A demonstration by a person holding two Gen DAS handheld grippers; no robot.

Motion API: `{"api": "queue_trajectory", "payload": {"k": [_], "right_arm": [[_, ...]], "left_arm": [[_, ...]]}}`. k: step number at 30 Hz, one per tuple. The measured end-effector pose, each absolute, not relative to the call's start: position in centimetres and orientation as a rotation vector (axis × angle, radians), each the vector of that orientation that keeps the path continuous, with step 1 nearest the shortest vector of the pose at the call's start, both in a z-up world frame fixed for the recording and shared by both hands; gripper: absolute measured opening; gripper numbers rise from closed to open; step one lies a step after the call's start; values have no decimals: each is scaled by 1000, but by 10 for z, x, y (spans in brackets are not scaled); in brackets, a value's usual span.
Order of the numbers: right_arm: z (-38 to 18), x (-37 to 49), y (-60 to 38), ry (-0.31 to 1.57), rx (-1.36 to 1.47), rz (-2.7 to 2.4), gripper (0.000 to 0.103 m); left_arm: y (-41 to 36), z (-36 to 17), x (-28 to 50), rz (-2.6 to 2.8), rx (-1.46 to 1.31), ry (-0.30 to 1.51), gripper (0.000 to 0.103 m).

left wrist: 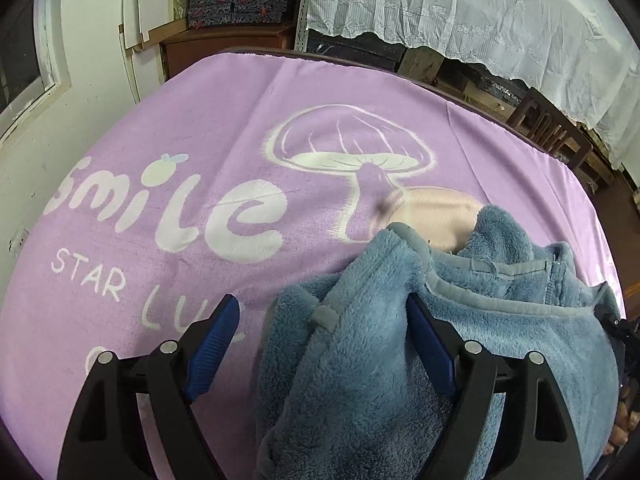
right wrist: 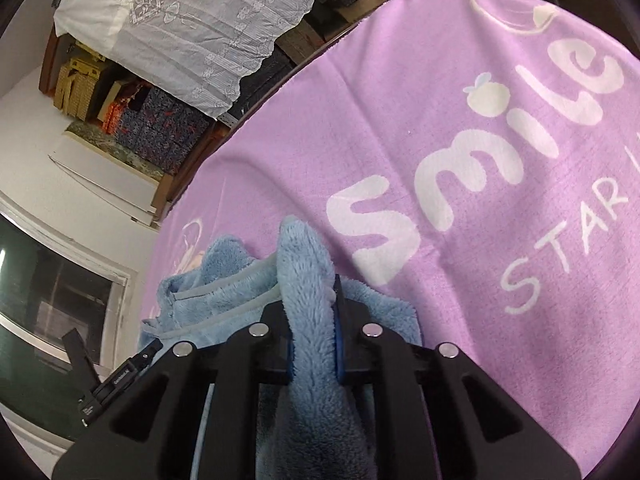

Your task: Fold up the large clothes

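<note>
Blue fleece garment bunched on the purple-covered table, one tool pinching it, the other spread over it.

The right tool (right wrist: 312,344) is clamped on a thick ridge of the fleece garment (right wrist: 308,280), which rises between its pads. The left tool (left wrist: 320,344) stands wide open, fleece filling the gap and pressing its right pad. The garment (left wrist: 380,340) lies crumpled just ahead of both tools on the purple cloth (left wrist: 200,120). Judged an early spreading step; next, the left tool likely needs to close on an edge so both can pull the fleece flat.
</note>
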State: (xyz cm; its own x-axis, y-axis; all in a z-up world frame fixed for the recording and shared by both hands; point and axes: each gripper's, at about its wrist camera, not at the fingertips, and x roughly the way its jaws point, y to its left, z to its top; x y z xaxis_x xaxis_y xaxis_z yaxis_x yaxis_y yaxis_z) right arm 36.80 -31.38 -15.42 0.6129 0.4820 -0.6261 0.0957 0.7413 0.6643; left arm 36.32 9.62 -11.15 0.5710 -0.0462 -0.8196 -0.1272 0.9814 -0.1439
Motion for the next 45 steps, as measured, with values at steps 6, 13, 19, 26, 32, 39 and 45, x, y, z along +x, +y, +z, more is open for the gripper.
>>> {"api": "queue_trajectory", "payload": {"k": [6,13,19,26,32,39,45], "right_arm": [[-154,364,-317,892,728,267,13],[-123,337,-310,820,564,171,29],[-102,296,-306,752,550,219,29],[-93,249,-296,703,500,246,34],[-96,223,-299,706,512,253,39],[-102,207,-312,719,557,243,46],[-107,195,-326,722,595,225,47]], "left_arm": [[82,-92,345,107,-56,877,84],[63,-51,303,133,54,724,84],[57,-32,251,112,74,642,84],[59,-35,216,94,88,617,84],[65,-48,214,103,91,660,84],[76,-59,218,108,62,717,84],[113,-77,220,67,-91,838,84]]}}
